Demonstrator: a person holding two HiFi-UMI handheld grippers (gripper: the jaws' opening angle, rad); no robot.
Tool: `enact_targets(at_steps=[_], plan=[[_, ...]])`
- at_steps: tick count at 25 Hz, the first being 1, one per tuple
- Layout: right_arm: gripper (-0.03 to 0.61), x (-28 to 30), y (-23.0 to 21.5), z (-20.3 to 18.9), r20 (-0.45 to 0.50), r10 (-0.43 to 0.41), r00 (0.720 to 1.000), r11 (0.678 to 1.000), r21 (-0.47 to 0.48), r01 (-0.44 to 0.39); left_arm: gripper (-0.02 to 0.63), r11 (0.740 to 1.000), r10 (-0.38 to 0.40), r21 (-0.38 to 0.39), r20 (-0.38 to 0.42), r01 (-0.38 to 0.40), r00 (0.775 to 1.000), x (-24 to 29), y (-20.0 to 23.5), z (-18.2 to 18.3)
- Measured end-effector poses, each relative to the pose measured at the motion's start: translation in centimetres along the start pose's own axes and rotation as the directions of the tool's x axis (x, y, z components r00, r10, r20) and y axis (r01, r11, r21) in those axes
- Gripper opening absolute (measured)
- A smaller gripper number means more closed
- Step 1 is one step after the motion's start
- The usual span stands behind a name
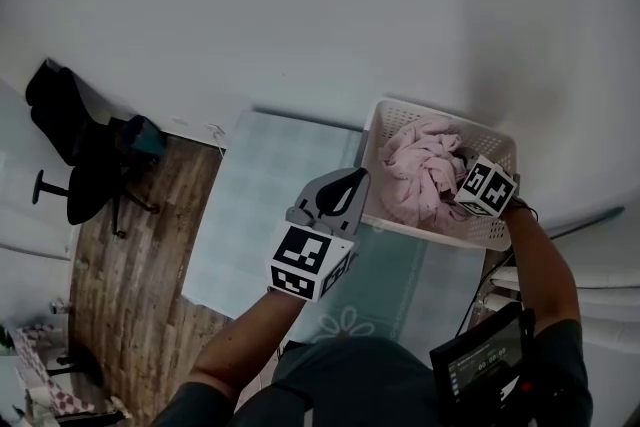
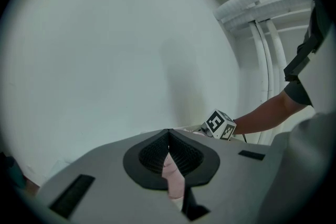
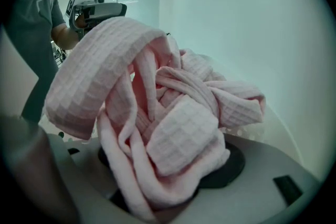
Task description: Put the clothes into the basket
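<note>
Basket (image 1: 372, 140) holds the pink cloth (image 1: 420, 170), piled inside, w/ none seen outside it. R gripper (image 3: 173, 176) is in the basket, jaws wide but clamped on a thick wad, so prob. only the release is left. L gripper (image 2: 168, 139) sits just outside the basket, jaws together, empty.

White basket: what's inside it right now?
A bunched pink cloth fills the white basket. The cloth covers the floor, so anything beneath cannot be seen.
</note>
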State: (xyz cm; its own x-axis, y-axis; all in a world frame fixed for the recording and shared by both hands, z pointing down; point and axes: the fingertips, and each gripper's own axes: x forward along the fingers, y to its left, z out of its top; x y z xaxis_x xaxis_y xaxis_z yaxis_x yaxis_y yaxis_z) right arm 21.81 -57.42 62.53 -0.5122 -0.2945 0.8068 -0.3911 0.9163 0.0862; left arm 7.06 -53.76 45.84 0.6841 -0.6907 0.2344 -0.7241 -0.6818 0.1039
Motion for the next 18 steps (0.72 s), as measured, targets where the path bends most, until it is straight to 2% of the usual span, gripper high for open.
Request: enact_targets(at_steps=[6, 10, 18], plan=[[0.327, 2.2, 1.3, -2.3, -0.112, 0.057, 0.992, 0.998, -0.011, -0.058, 0.009, 1.000, -0.010, -0.017, -0.008, 0.010, 1.000, -0.2, -0.5, 0.0], [0.327, 3.7, 2.2, -4.1, -0.200, 0.083, 0.976, 0.996, -0.011, -0.087, 0.009, 1.000, -0.009, -0.028, -0.011, 0.009, 1.000, -0.6, -0.4, 0.3], [0.327, 4.5, 2.6, -5.1, -0.260, 0.101, 0.960, 0.995, 0.020, -0.100, 0.009, 0.998, -0.021, -0.053, -0.009, 0.020, 1.000, -0.6, -0.6, 0.4]])
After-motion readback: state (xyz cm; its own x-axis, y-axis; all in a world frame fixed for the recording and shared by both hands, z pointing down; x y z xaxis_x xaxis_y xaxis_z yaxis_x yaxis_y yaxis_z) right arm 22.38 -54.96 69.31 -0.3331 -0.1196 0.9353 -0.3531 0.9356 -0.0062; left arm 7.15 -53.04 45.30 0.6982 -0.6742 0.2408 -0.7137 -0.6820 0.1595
